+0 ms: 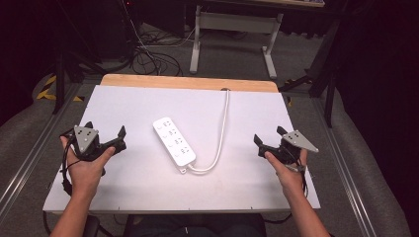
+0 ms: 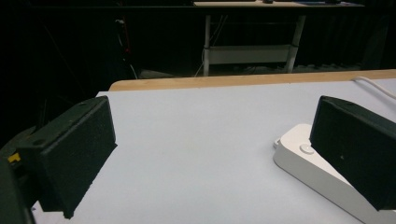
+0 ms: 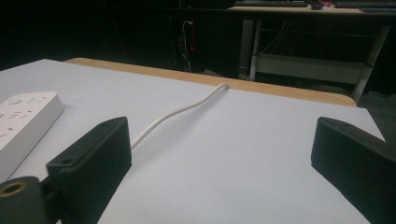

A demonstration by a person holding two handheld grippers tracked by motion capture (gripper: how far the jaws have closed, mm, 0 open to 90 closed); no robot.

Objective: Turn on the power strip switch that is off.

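Left gripper (image 1: 105, 135), right gripper (image 1: 269, 139): fingers released, flanking power strip (image 1: 174, 140) on table (image 1: 123, 182).

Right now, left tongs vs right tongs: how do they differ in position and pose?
The left tongs sit at the table's left side, the right tongs at its right, with the white power strip between them. The left tongs are nearer the strip; in the left gripper view one jaw overlaps the strip's end, while the right tongs frame its cord and bare table. Shared: both open, holding nothing, each held in a hand.
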